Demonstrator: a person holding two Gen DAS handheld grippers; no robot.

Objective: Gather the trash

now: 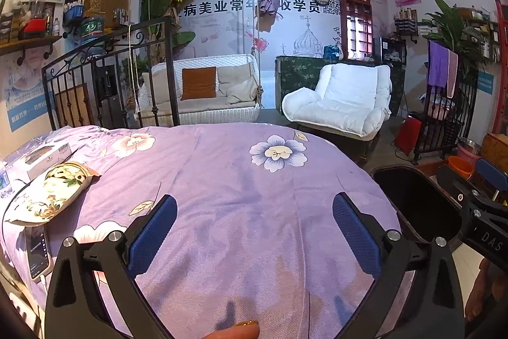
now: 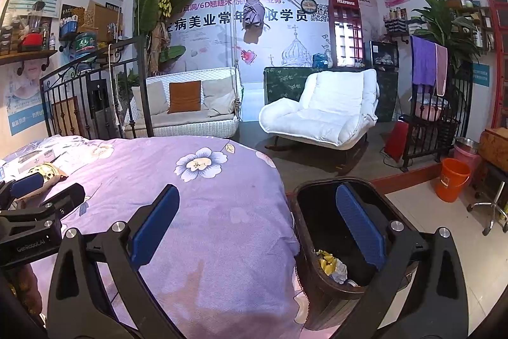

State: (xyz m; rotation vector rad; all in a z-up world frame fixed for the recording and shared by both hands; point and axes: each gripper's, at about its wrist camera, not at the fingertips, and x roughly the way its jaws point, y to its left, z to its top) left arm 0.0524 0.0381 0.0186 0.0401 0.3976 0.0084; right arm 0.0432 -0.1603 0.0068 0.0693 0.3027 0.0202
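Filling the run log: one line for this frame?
left gripper: open, empty, over bedspread | right gripper: open, empty | bin: beside bed, crumpled trash inside

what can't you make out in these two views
- Trash bin: right wrist view, the right gripper finger covers part of the inside, so the full contents stay unknown.
- Phone: left wrist view, screen text too small.
- Water bottle: left wrist view, cut off by the edge.
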